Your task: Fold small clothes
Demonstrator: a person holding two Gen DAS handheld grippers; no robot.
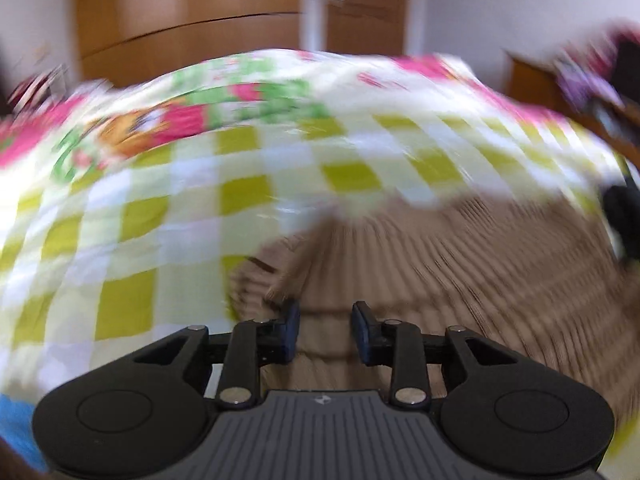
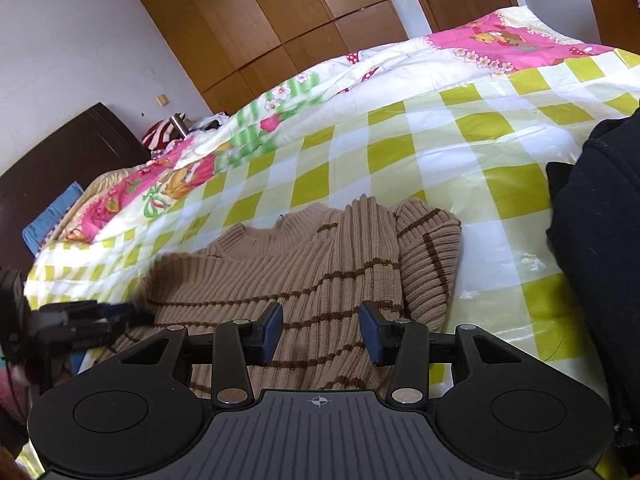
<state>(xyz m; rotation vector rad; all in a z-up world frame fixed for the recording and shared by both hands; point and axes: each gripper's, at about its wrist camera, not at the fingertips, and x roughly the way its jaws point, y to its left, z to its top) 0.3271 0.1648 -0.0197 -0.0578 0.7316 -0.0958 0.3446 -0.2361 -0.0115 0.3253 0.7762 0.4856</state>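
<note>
A tan ribbed sweater point(image 2: 304, 276) with brown stripes lies on the green-and-white checked sheet point(image 2: 460, 148), its right sleeve folded in over the body. My right gripper point(image 2: 320, 332) is open and empty just above the sweater's lower body. My left gripper point(image 1: 325, 330) is open and empty over the sweater point(image 1: 420, 264); that view is blurred by motion. The left gripper also shows in the right wrist view point(image 2: 132, 314) at the sweater's left edge.
A black garment point(image 2: 600, 248) lies at the right on the sheet. A pink floral quilt point(image 2: 500, 48) covers the far bed. A dark headboard point(image 2: 60, 152) and blue cloth point(image 2: 52, 216) are at left. Wooden wardrobes point(image 2: 280, 20) stand behind.
</note>
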